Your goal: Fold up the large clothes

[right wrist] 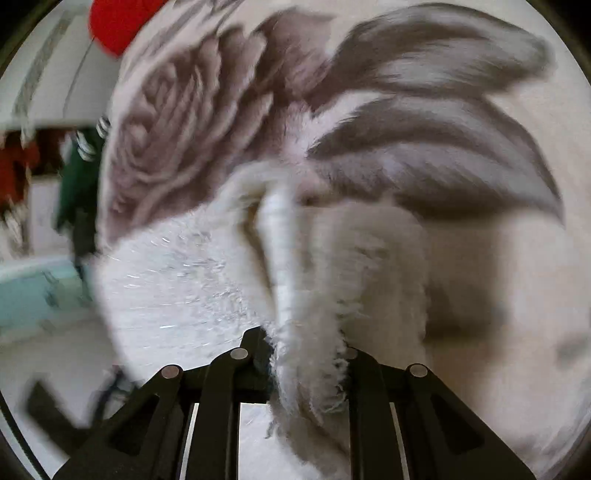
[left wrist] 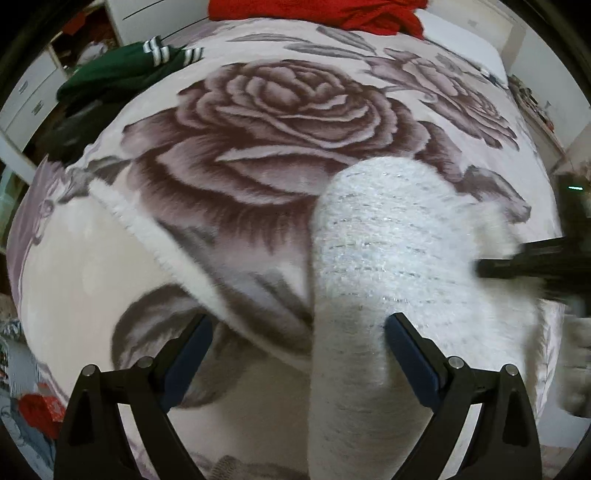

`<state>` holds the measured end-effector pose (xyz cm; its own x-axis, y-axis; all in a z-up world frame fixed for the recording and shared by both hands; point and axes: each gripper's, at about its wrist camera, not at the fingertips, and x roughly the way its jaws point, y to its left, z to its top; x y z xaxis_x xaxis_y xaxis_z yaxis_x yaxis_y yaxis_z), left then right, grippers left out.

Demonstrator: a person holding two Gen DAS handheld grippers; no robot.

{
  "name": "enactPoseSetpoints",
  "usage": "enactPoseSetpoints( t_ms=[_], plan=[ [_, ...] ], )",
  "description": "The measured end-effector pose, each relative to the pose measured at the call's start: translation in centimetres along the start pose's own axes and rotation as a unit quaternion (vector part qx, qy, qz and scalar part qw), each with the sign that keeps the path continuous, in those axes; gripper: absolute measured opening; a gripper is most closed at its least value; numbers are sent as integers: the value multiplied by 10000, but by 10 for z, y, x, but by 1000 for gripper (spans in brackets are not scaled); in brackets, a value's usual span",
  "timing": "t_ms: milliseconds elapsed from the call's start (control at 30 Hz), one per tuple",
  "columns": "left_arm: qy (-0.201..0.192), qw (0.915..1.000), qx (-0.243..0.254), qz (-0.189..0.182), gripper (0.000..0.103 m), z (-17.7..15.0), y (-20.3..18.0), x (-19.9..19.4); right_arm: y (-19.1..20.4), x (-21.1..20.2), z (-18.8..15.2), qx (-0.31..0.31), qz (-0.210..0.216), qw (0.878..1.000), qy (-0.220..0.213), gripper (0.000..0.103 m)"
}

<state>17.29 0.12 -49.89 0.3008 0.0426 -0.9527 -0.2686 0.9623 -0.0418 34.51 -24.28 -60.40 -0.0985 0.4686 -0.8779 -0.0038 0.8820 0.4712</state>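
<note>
A white fuzzy sweater [left wrist: 388, 251] with faint silvery threads lies on a rose-print blanket [left wrist: 280, 122]. One long sleeve of it runs up between the fingers of my left gripper [left wrist: 301, 332], close to the right finger [left wrist: 406, 347]. The jaws stand wide apart and press on nothing. My right gripper [right wrist: 306, 354] is shut on a bunched, fringed edge of the white sweater [right wrist: 177, 280], and fabric spills out between its jaws. In the left wrist view the right gripper [left wrist: 535, 262] shows blurred at the sweater's right side.
A green garment with white stripes [left wrist: 122, 70] lies at the blanket's far left edge and a red garment [left wrist: 317, 11] at the far end. White drawers [left wrist: 29, 99] stand to the left beyond the bed. Another red item [left wrist: 37, 410] lies low at the left.
</note>
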Motion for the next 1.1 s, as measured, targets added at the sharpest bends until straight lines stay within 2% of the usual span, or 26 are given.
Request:
enactPoseSetpoints(
  t_ms=[100,167,233,267,300,333,433,533,567,600,633,700,767,867,1000,1033,1100],
  plan=[
    [-99,9998,94,144,98,4,-8,4,1,12,14,-53,78,9999,34,20],
    [-119,9992,173,346,97,8,-10,3,-2,-6,12,-45,495,9987,130,27],
    [-45,9990,155,408,97,7,-8,5,-10,-21,4,-62,777,9966,250,46],
    [0,9990,133,425,97,4,-7,6,-16,-34,-6,-30,991,9948,237,51],
    [43,9990,119,428,97,1,-7,7,-21,-45,-18,-15,1185,9927,213,61],
    [56,9990,125,432,97,-2,-7,8,-26,-52,-31,-9,1299,9911,281,64],
    [4,9987,136,483,97,-11,-12,7,-35,-52,-69,16,1334,9893,589,67],
    [-29,9984,69,561,97,-16,-13,6,-32,-25,-103,-169,1233,9879,925,68],
    [-36,9983,39,581,97,-16,-12,5,-28,-17,-111,-252,1123,9889,938,68],
    [-41,9981,27,611,97,-17,-12,4,-25,-16,-116,-294,1006,9913,798,53],
    [-47,9978,41,663,97,-17,-11,3,-21,-17,-121,-326,846,9938,647,20],
    [-67,9971,131,742,97,-18,-9,1,-15,-31,-126,-279,791,9958,368,17],
    [-100,9968,211,760,98,-20,-8,-1,-1,-68,-129,-394,826,9956,-192,15],
    [-168,9981,164,565,98,-20,-10,-4,15,-104,-126,-558,814,9932,-612,14],
    [-120,9990,73,433,102,-15,-16,2,-7,-80,-103,-291,248,9988,-291,14],
    [-78,9995,31,313,102,-14,-18,5,-16,-64,-97,-271,12,9994,-217,14],
    [21,9998,-16,179,103,-13,-20,12,-37,-30,-93,-81,-180,9998,58,15]
  ],
)
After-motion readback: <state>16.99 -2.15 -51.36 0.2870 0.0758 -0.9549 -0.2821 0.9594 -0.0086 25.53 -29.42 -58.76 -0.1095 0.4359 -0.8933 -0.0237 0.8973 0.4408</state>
